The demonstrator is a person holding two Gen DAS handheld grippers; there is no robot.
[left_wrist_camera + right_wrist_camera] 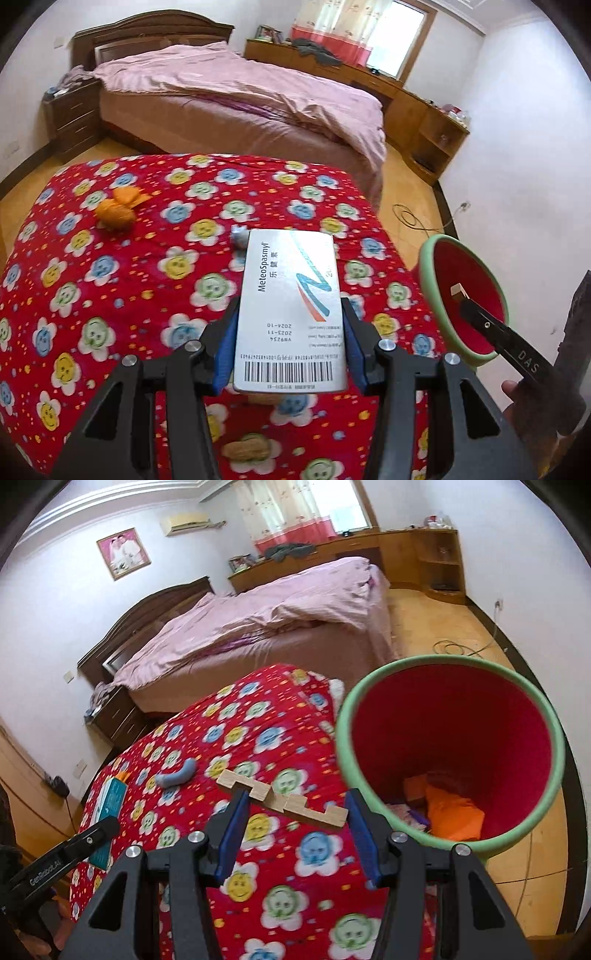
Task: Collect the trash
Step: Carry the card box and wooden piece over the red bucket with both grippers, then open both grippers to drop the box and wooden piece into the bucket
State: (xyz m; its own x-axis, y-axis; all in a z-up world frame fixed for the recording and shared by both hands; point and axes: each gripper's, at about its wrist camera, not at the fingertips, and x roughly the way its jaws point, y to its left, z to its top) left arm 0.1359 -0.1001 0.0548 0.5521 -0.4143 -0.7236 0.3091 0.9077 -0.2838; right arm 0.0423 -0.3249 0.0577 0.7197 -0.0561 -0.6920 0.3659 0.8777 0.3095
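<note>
My left gripper [290, 310] is shut on a white medicine box [291, 310] marked MeteoSpasmyl, held above the red flowered cloth [147, 280]. To its right a red bin with a green rim [461, 299] is tilted toward me, with a finger of my right gripper [480, 321] reaching inside its wall. In the right wrist view the bin [450, 753] fills the right side, with orange trash [454, 812] at its bottom. My right gripper [295, 801] looks shut on the bin's rim; the grip point is partly hidden. Orange peel [118, 210] lies on the cloth.
A peanut [245, 448] lies near the cloth's front. Wooden blocks [284, 797] and a grey-blue piece [177, 773] lie on the cloth. A pink bed [240, 99], a nightstand [72, 114] and a wooden cabinet [406, 96] stand behind. A cable [410, 218] lies on the floor.
</note>
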